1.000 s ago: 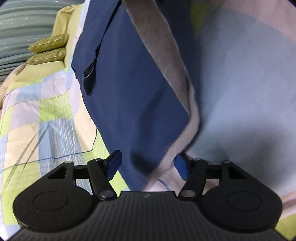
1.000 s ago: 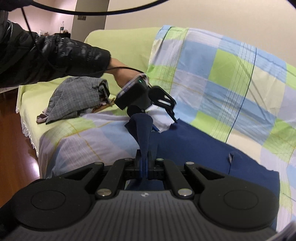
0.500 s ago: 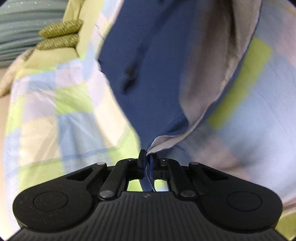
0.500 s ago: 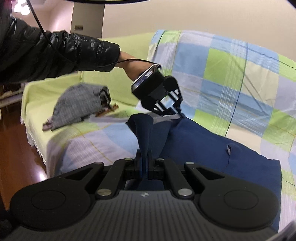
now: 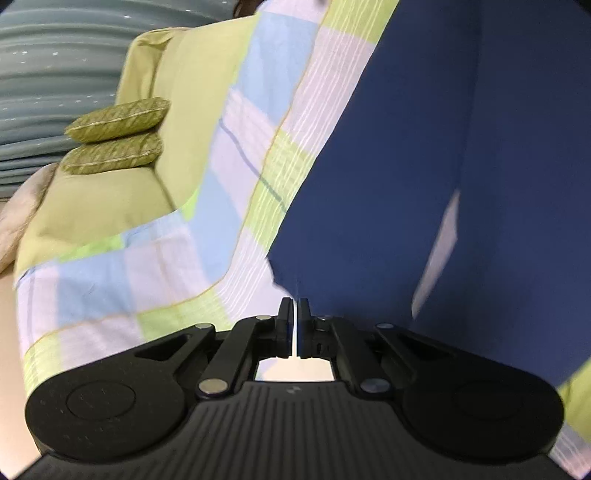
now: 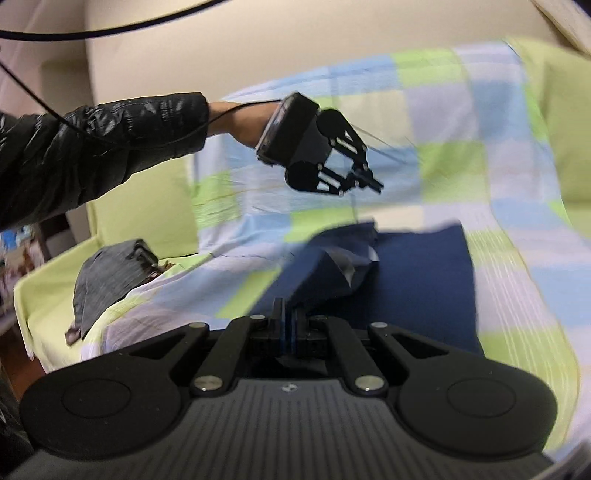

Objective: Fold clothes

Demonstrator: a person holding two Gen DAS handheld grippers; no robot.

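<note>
Black puffer sleeve [image 6: 92, 147], thin black cable [image 6: 110, 31], black ribbed grippers

No readable text, label, brand, number or sign shows in either view.

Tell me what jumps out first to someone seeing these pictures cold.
The navy garment lies spread on the checked cover of the sofa, and fills the right half of the left wrist view. The left hand-held gripper hangs in the air above it, held out from a black sleeve. The right hand-held gripper is shut on a raised fold of the garment, at bottom centre.
</note>
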